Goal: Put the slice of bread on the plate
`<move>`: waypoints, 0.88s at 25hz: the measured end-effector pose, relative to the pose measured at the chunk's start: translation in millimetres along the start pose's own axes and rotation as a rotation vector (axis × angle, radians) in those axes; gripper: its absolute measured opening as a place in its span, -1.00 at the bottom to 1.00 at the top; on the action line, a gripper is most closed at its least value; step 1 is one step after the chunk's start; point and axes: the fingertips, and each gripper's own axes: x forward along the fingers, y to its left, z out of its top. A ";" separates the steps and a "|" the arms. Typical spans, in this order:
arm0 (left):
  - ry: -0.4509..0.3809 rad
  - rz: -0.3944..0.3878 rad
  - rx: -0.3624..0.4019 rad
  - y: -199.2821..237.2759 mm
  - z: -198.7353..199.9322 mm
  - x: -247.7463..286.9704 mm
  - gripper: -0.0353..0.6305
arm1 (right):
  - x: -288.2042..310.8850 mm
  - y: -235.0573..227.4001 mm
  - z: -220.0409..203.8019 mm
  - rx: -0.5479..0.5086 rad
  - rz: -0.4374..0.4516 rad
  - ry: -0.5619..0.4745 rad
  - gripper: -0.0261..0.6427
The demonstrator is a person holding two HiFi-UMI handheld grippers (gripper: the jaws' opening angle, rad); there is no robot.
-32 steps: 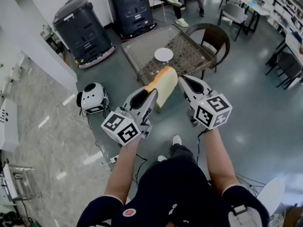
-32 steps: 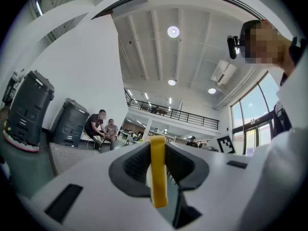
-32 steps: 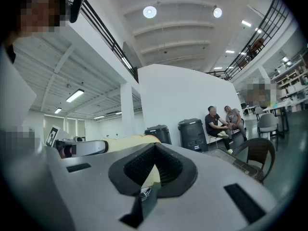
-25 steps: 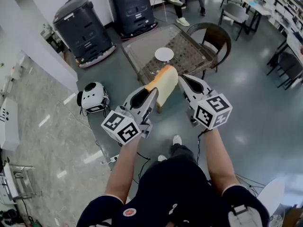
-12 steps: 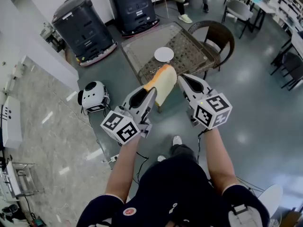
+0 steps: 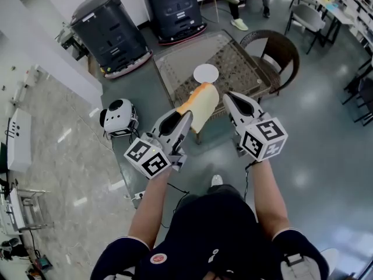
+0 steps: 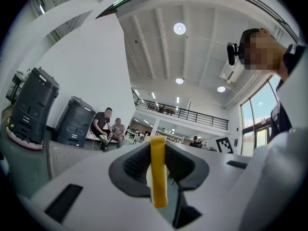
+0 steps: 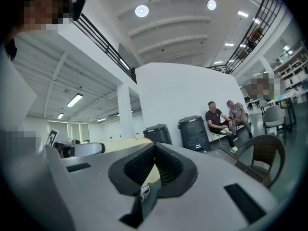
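Held forward side by side, the left tool clamps the bread slice, the right tool closed.

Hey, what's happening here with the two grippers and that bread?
A person holds a gripper in each hand. The left gripper is clamped on the slice of bread, held up in the air. The right gripper is beside it, jaws together and empty. The white plate sits bare on the glass-topped table ahead, so the bread is not on it yet.

Bread slice nearer plate (slightly)
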 end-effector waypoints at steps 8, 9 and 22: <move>0.009 0.037 -0.011 23.7 -0.5 29.0 -0.62 | 18.9 -28.8 -0.9 0.005 0.023 0.028 -0.90; 0.009 0.039 -0.012 26.7 -0.5 32.9 -0.62 | 21.1 -32.6 -1.8 0.004 0.023 0.032 -0.90; 0.006 -0.010 -0.033 82.2 2.2 76.3 -0.62 | 71.8 -69.4 -8.0 -0.020 -0.010 0.067 -0.90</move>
